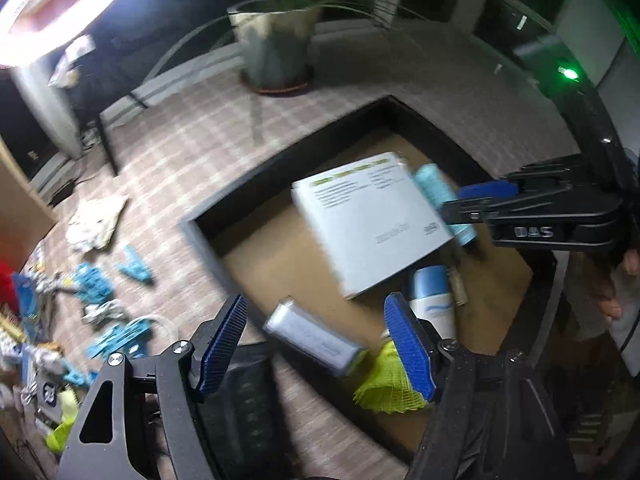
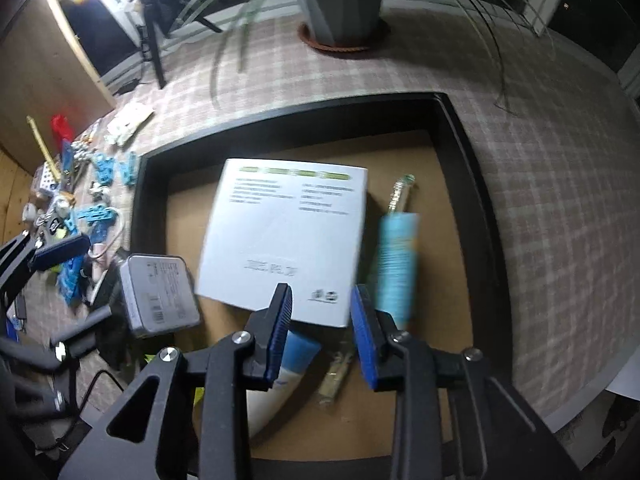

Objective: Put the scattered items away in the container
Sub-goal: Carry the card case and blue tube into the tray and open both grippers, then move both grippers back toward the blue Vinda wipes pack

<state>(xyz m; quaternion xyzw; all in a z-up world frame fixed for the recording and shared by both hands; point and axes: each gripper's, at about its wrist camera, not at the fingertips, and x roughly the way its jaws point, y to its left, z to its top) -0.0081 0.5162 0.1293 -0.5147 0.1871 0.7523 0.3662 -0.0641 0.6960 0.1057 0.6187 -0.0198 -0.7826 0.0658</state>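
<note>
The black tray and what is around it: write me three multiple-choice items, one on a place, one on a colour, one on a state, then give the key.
1. Where does the white box lie?
A. Inside the black tray
B. On the checked cloth beside the tray
C. Under the plant pot

2. What colour are the small plastic parts scattered on the checked cloth?
A. Red
B. Light blue
C. Black

3. How does the right gripper stand?
A. Shut on the white box
B. Shut on the plant pot
C. Open, holding nothing

Key: 1 A, the box rests on the tray's brown floor within its black walls. 2 B, the parts left of the tray are light blue. 3 C, a clear gap shows between its blue pads.
</note>
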